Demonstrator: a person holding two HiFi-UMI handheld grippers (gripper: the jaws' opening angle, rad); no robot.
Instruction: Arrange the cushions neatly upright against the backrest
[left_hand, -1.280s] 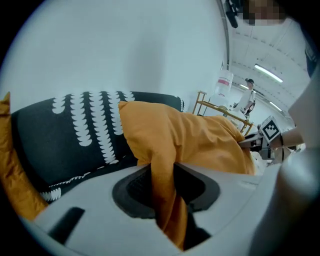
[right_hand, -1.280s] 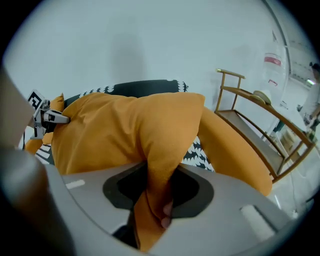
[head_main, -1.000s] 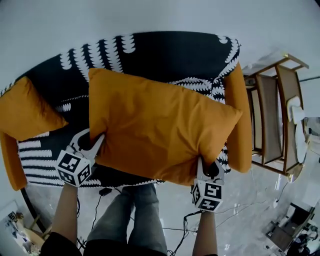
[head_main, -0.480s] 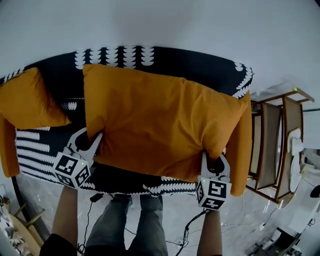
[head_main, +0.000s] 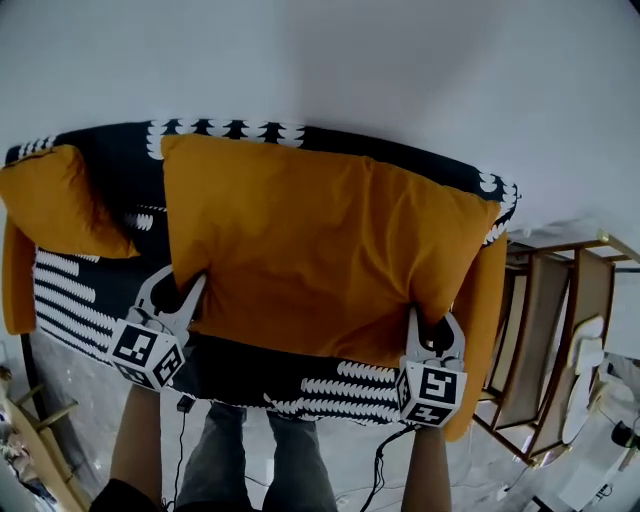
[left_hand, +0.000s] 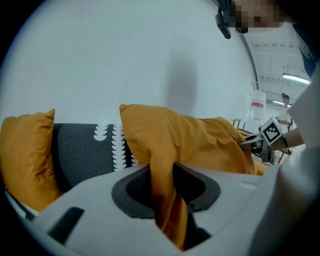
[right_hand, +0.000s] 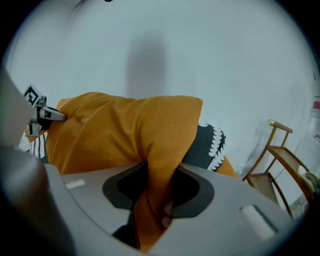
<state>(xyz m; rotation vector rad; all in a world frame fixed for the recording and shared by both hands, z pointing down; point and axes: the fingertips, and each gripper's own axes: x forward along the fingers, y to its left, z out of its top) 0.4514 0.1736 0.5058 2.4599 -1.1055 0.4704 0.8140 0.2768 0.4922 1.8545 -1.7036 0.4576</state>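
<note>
Left gripper and right gripper, head view: each pinches a lower corner of the orange cushion, up against the sofa backrest. Left gripper view: fabric bunches softly. Right gripper view: same. Likely light and floppy, so corners suit.

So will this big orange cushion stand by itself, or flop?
Probably soft: the cushion bunches into folds where the left gripper and right gripper pinch its corners. Likely light, since two corner pinches carry it. It may slump unless leaned on the backrest.
</note>
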